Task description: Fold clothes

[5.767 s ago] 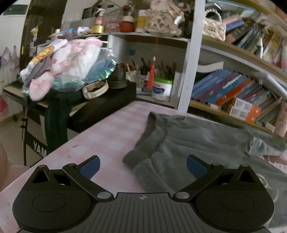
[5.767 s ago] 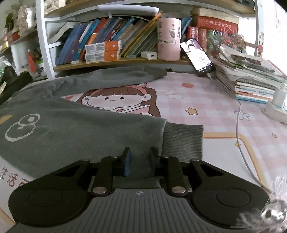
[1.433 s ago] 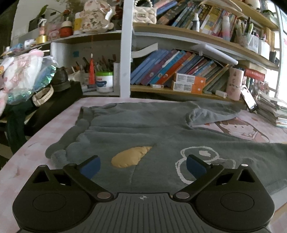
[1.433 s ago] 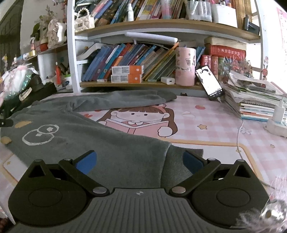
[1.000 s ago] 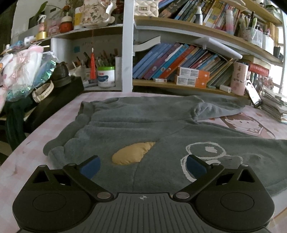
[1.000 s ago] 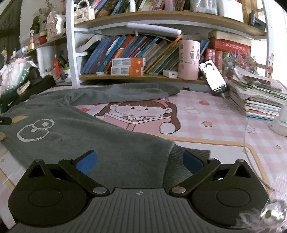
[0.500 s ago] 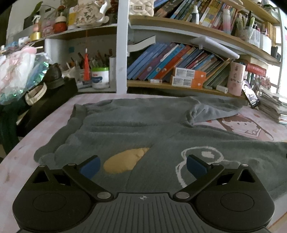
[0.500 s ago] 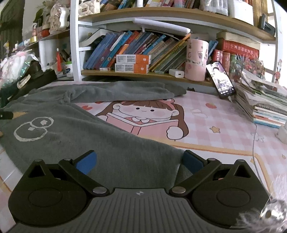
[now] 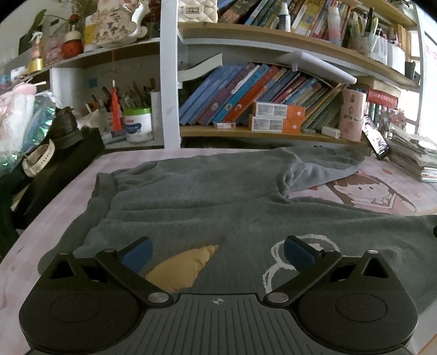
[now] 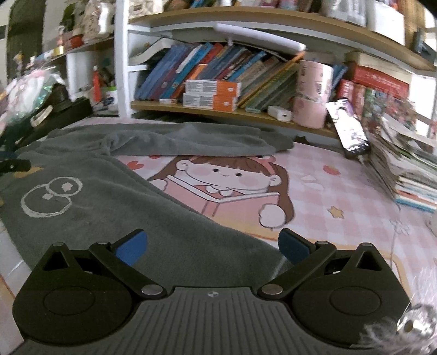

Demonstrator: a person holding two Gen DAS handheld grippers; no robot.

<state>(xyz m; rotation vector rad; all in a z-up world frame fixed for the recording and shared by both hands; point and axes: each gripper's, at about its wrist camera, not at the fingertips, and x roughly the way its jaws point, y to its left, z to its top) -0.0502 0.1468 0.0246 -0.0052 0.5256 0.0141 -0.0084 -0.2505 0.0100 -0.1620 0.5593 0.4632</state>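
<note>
On the pink surface [image 10: 341, 185] grey trousers [image 9: 218, 196] lie spread flat, legs apart, ready for folding, while the left claw [image 9: 217, 254] and right claw [image 10: 211, 247] hover wide and empty over the near leg, apparently choosing a grip.

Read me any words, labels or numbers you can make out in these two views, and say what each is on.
No text can be read for certain.
Ornament: large dark characters, not clear enough to quote.
Orange boxes: print too small.
Book spines: titles blurred.
Red box: lettering blurred.
White jar: label unreadable.
Grey garment: white outline drawing, no words.
</note>
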